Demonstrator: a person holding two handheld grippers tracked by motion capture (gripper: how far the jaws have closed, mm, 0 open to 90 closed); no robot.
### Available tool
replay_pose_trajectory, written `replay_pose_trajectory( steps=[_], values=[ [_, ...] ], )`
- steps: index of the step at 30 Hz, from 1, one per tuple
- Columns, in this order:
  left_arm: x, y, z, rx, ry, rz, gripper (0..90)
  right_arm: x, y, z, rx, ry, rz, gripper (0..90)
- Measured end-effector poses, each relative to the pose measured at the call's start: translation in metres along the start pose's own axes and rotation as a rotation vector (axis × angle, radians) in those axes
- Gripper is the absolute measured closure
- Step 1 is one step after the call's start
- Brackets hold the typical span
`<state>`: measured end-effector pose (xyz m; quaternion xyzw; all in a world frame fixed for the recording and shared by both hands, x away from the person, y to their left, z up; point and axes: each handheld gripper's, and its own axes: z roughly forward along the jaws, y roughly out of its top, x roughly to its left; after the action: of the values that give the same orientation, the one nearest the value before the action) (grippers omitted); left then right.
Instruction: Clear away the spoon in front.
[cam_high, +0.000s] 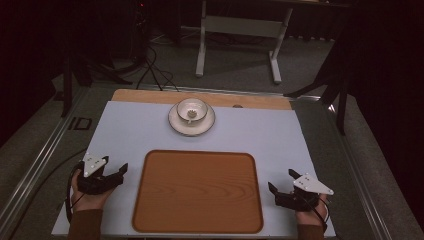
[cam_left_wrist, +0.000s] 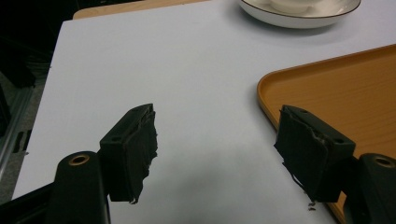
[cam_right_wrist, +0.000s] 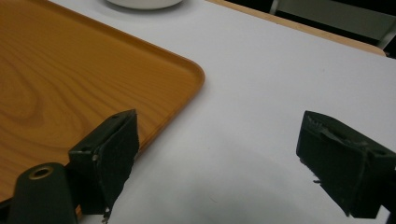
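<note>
**Two open grippers flank an empty wooden tray**

In the high view, a wooden tray (cam_high: 198, 191) with rounded corners lies on the pale table top (cam_high: 130, 130), filling the near centre of the surface. Nothing rests on the tray. At about 12 o'clock from it, well apart, a white saucer (cam_high: 176, 123) with a dark rim carries a white cup (cam_high: 192, 109); the cup sits upright in the saucer's middle, and a small pale item inside it is too small to make out.

The left gripper (cam_high: 119, 173) sits at roughly 9 o'clock of the tray, just beside its left edge, held by the person's left hand (cam_high: 89, 197). Its jaws stand wide apart with nothing between them. In the left gripper view the left gripper (cam_left_wrist: 217, 156) hovers over bare table, its one jaw overlapping the tray's (cam_left_wrist: 345, 98) rounded corner, and the saucer (cam_left_wrist: 299, 16) shows at 1 o'clock, far ahead.

The right gripper (cam_high: 282, 182) is at about 3 o'clock of the tray, near its right edge, held by the right hand (cam_high: 310, 215). Its jaws also gape, empty. In the right gripper view the right gripper (cam_right_wrist: 217, 154) points over bare table, with the tray (cam_right_wrist: 70, 79) spreading toward 10 o'clock.

Past the table's far edge, a white frame (cam_high: 240, 35) stands on the floor at 12 o'clock, with dark cables (cam_high: 152, 67) at 11 o'clock.
</note>
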<state>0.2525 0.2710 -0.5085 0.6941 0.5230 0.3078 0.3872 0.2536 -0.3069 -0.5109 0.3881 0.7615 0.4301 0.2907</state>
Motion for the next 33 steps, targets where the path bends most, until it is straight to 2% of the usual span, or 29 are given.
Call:
replay_pose_trajectory(
  steps=[6,15,24,27,33],
  values=[
    [-0.002,0.002,0.001,-0.002,-0.012,0.018,28.7,0.0,0.0,0.001,0.0,0.004,0.002,13.3],
    [-0.01,0.008,0.006,0.017,-0.033,0.016,29.5,0.0,0.0,0.004,0.009,0.012,-0.001,13.3],
    [-0.022,0.028,0.015,0.005,-0.073,0.067,30.4,-0.001,0.0,0.003,-0.003,0.004,0.002,13.4],
    [-0.029,0.041,0.021,-0.007,-0.106,0.092,32.1,-0.001,0.0,0.002,-0.003,0.002,0.004,13.4],
    [-0.036,0.066,0.031,-0.032,-0.137,0.129,34.2,-0.001,0.0,0.002,-0.008,-0.007,0.003,13.5]
  ],
)
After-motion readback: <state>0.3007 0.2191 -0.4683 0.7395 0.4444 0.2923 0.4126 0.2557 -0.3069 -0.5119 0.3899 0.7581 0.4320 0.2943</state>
